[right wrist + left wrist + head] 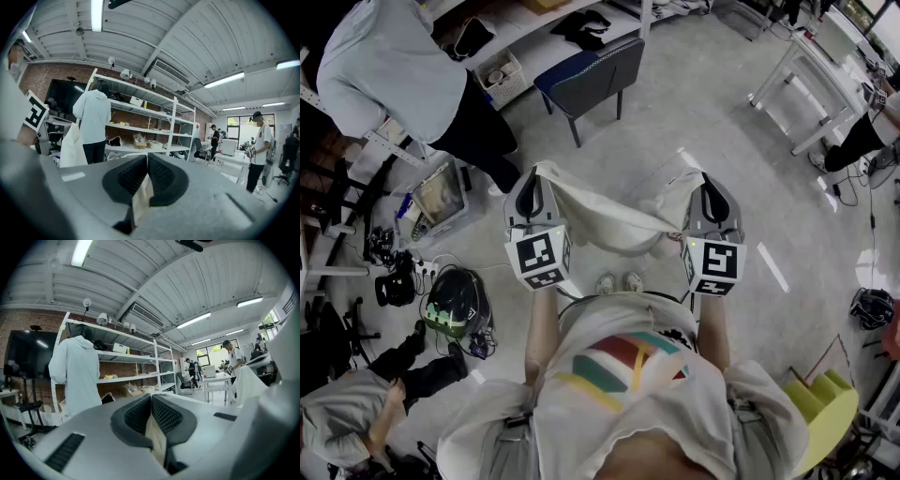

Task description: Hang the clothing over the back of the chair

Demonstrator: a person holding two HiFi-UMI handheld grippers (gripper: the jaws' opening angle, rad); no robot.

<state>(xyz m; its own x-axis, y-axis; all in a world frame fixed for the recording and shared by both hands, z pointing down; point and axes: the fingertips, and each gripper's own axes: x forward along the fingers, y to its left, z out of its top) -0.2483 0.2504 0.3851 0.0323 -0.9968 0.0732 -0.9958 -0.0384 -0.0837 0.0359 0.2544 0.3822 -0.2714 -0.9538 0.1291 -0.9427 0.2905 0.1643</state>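
A cream-white garment hangs stretched between my two grippers at chest height. My left gripper is shut on its left corner, and in the left gripper view the cloth is pinched between the black pads. Its right corner sits clamped in my right gripper, with a strip of the cloth showing between that gripper's pads. The chair, grey-backed with a blue seat, stands on the floor ahead of me, well beyond both grippers.
A person in a light hoodie stands at the shelving on the left, near the chair. A box and cables clutter the floor at left. A white table stands at right. Another person crouches at lower left.
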